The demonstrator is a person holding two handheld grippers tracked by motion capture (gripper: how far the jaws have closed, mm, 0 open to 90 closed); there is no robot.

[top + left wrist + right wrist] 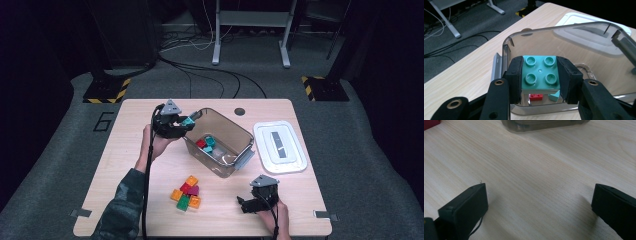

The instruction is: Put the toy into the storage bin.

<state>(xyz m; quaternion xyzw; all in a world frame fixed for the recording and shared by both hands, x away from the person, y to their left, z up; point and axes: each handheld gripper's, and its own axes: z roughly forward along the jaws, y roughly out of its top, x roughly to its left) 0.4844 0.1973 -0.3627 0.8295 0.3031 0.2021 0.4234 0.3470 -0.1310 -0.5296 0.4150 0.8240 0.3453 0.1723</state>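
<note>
Across the wooden desk, the biggest thing was the clear plastic bin, one of it, lying just in front of and below the left claw. To the far side of the bin from that claw lay a single white lid, apart from the bin. Well apart, near the desk's front edge, the right claw rested with its jaws spread wide over bare wood, nothing between them.

Just under the left claw, inside the bin, lay about three bricks, one red and the rest teal; the count was hard to be sure of through the tinted wall. Between the two claws, on the desk, sat a loose cluster of bricks, five or six by my count: orange, red, dark red and green ones, touching each other.

Clamped between the left claw's pads was one teal brick, four studs up, held by its two opposite flat sides above the bin's near rim. It looked light, stiff and hard, with smooth glossy walls that could slip under a slack squeeze, though hardly fragile; a short drop into the bin should not harm it. Flat side walls seemed the best place to grip, since the studded top gave no purchase.
</note>
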